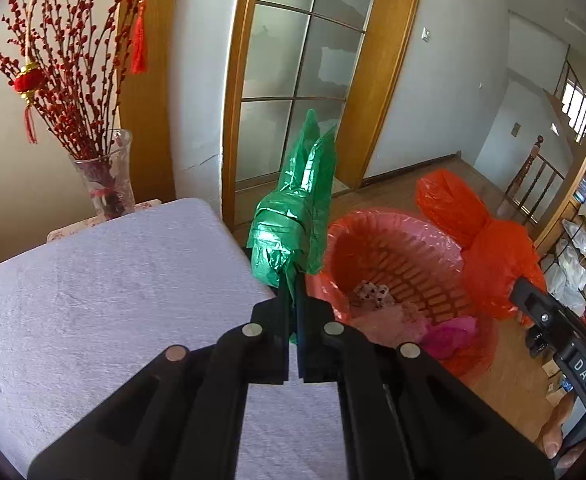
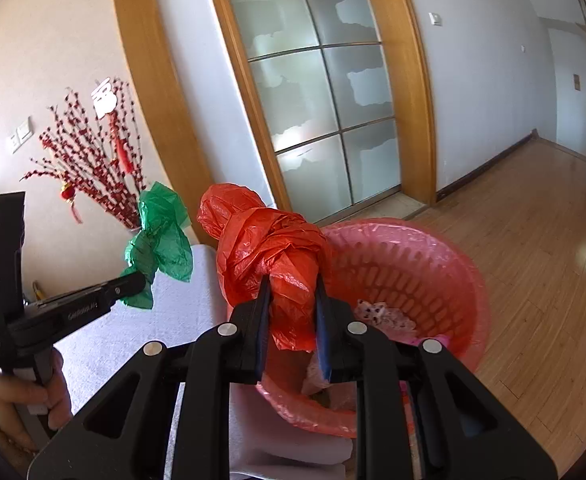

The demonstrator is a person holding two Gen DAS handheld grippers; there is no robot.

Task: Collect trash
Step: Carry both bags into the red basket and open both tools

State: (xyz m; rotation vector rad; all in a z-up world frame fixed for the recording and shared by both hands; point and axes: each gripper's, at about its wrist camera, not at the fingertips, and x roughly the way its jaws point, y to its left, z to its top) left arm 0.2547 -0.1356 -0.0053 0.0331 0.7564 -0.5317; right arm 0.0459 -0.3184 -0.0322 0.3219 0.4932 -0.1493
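While the left gripper (image 1: 291,280) pinches a knotted green bag (image 1: 293,216) over the table's edge (image 1: 93,280), crumpled scraps lie in the pink bin (image 1: 397,264); right view: the right gripper (image 2: 293,292) clamps an orange bag (image 2: 269,248) above the bin

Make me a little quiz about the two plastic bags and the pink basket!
1. True or false: the left gripper is shut on the green bag.
2. What colour is the bag in the right gripper? A blue, B orange-red, C white.
3. Fill in: the pink basket is lined with a thin plastic ____.

Key: 1 true. 2 B, the orange-red bag. 3 liner.
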